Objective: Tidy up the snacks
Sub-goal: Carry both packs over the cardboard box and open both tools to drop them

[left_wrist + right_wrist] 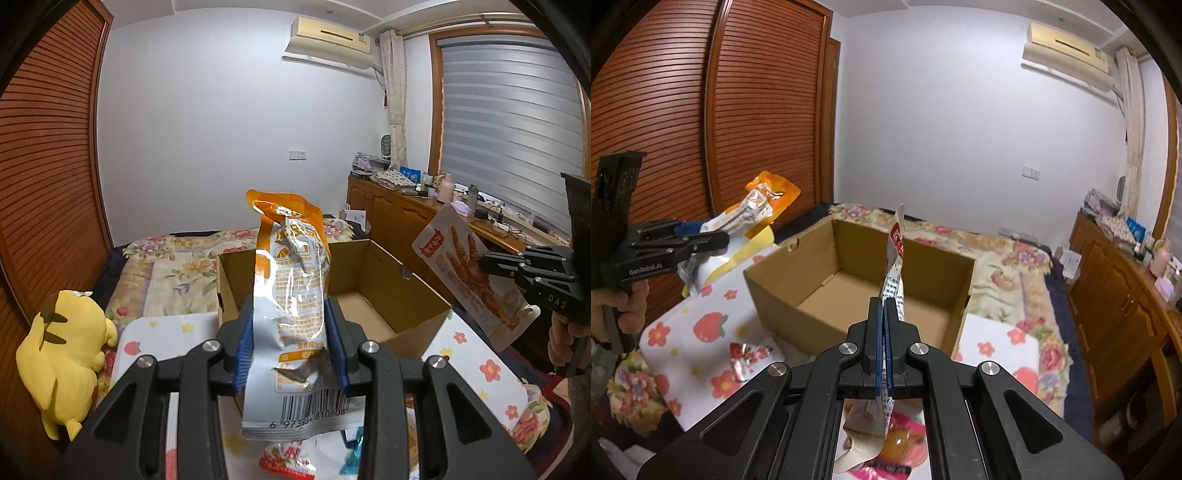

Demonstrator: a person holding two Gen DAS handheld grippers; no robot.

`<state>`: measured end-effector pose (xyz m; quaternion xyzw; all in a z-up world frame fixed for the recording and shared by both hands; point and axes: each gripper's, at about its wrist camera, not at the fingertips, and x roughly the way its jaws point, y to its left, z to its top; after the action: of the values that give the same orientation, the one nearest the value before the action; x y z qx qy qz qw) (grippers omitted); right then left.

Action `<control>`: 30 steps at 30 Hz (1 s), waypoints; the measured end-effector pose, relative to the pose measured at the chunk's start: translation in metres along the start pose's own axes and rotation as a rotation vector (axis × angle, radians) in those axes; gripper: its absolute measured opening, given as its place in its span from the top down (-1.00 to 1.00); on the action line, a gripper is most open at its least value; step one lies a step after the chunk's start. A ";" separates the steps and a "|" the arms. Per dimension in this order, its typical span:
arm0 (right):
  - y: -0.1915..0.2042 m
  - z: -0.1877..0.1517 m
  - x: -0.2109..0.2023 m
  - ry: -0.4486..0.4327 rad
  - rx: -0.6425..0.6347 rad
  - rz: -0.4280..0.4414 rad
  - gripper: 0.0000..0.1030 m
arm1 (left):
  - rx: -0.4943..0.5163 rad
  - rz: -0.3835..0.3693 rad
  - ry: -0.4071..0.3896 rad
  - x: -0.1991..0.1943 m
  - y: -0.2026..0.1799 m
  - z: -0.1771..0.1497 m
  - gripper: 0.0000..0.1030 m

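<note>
My left gripper [290,314] is shut on an orange and silver snack bag [291,273] that stands upright between its blue pads, just in front of an open cardboard box [424,291]. The right gripper [885,306] is shut on the edge of a flat white snack pouch [894,266], held edge-on over the near side of the same cardboard box [783,291]. In the left wrist view that white pouch [465,266] shows a picture of fried strips, with the right gripper [484,264] on it. The right wrist view shows the left gripper [720,236] and its orange bag [764,203] left of the box.
The box sits on a white tray with flower and strawberry prints [698,332] on a floral bedspread [1015,266]. A red and white snack packet [750,358] lies on the tray. A yellow plush toy [62,365] lies at the left. A wooden sideboard [399,218] stands at the right.
</note>
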<state>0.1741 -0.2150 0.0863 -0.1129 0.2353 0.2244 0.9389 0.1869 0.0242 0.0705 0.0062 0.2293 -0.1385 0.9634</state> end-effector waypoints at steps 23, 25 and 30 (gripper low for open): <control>-0.022 0.032 0.121 0.106 0.028 -0.141 1.00 | -0.052 0.058 0.127 0.105 0.011 0.012 0.34; -0.021 0.028 0.130 0.124 0.036 -0.155 1.00 | -0.045 0.056 0.133 0.110 0.008 0.010 0.34; -0.027 0.015 0.146 0.154 0.076 -0.153 1.00 | -0.056 0.038 0.139 0.114 0.005 0.008 0.44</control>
<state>0.3078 -0.1803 0.0308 -0.1118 0.3058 0.1334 0.9361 0.2896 -0.0013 0.0270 -0.0070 0.2993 -0.1128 0.9475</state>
